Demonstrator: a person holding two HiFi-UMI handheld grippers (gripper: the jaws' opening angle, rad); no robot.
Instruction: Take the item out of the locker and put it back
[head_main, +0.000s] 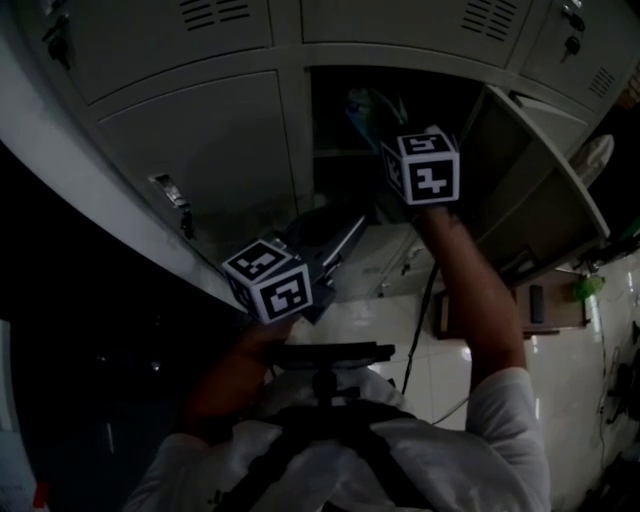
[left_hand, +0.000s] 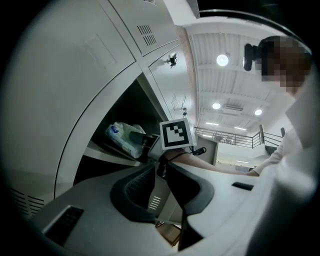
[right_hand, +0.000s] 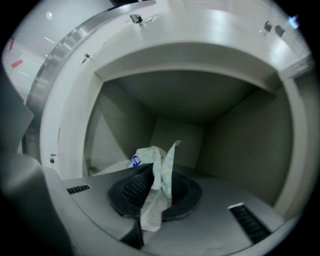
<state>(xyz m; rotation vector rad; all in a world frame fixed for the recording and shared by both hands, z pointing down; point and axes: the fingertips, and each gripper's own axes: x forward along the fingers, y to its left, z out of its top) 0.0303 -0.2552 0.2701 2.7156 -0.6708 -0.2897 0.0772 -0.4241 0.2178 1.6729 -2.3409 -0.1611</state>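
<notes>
My right gripper (right_hand: 157, 184) reaches into the open locker (right_hand: 240, 130) compartment. Its fingers are pinched together on the crumpled pale tissue pack (right_hand: 161, 162), with a thin fold of wrapper squeezed between the pads and a loose tail hanging down toward me. The pack is just over the compartment's shelf (left_hand: 107, 152), near its front edge; I cannot tell whether it touches the shelf. My left gripper (left_hand: 160, 175) hovers outside, to the left and nearer me, fingers apart with nothing between them. The locker door (head_main: 540, 190) stands swung out at the right.
</notes>
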